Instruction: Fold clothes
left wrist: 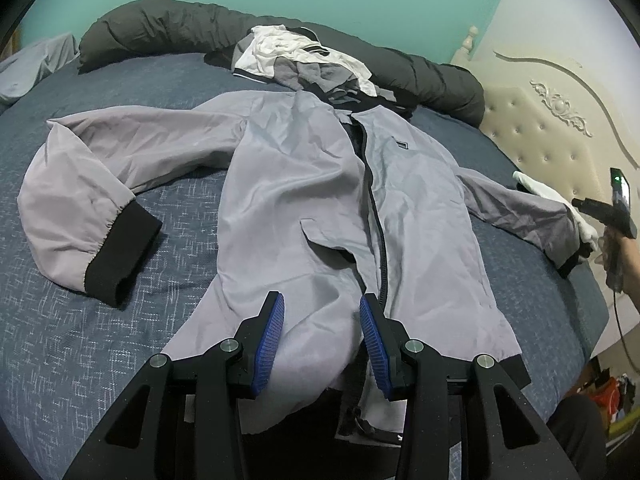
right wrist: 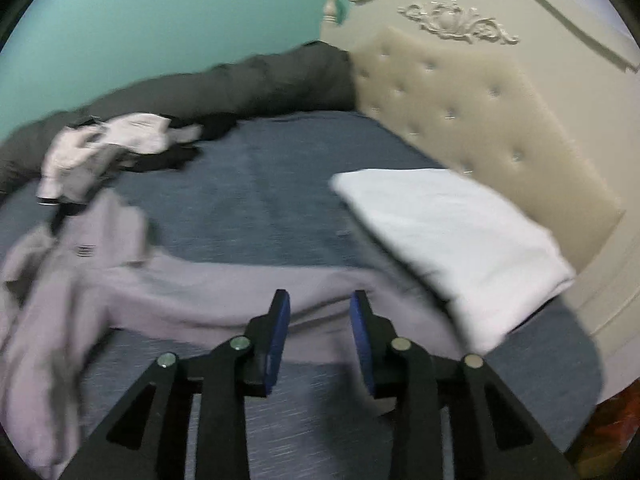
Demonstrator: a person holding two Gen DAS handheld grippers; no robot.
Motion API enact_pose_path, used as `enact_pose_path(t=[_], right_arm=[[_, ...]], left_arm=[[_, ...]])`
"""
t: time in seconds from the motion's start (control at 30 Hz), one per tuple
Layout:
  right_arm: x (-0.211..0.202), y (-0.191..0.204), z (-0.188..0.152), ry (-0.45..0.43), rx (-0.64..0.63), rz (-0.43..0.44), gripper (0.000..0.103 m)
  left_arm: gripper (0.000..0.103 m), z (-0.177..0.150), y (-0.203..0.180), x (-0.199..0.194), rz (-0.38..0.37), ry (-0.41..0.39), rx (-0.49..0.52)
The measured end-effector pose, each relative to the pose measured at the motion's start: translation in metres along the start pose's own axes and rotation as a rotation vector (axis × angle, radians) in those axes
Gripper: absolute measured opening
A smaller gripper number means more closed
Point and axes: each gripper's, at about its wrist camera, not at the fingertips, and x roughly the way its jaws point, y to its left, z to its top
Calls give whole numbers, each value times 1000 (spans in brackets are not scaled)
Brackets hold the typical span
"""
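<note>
A light grey zip jacket (left wrist: 304, 184) lies front-up and spread out on the blue bed cover (left wrist: 80, 360). Its left sleeve bends back to a black cuff (left wrist: 120, 256), and its right sleeve (left wrist: 520, 208) reaches toward the bed's right edge. My left gripper (left wrist: 322, 296) hovers over the jacket's lower front beside the zip, jaws partway apart, with fabric showing in the gap. In the blurred right wrist view my right gripper (right wrist: 318, 294) stands open just above that right sleeve (right wrist: 240, 292), with nothing between its blue pads (right wrist: 280, 320). A hand (left wrist: 624, 256) holds it at the right edge.
A folded white cloth (right wrist: 448, 240) lies by the padded cream headboard (right wrist: 480, 120). A heap of white, grey and black clothes (left wrist: 304, 60) sits above the jacket's collar, against a rolled dark duvet (left wrist: 180, 28). A teal wall is behind.
</note>
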Motion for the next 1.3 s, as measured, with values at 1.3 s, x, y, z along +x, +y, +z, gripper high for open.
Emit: enact_pose_path(t=[1.3], right_arm=[[39, 196, -154, 340, 146, 723, 46]], left_arm=[[62, -24, 68, -2, 74, 81, -153]])
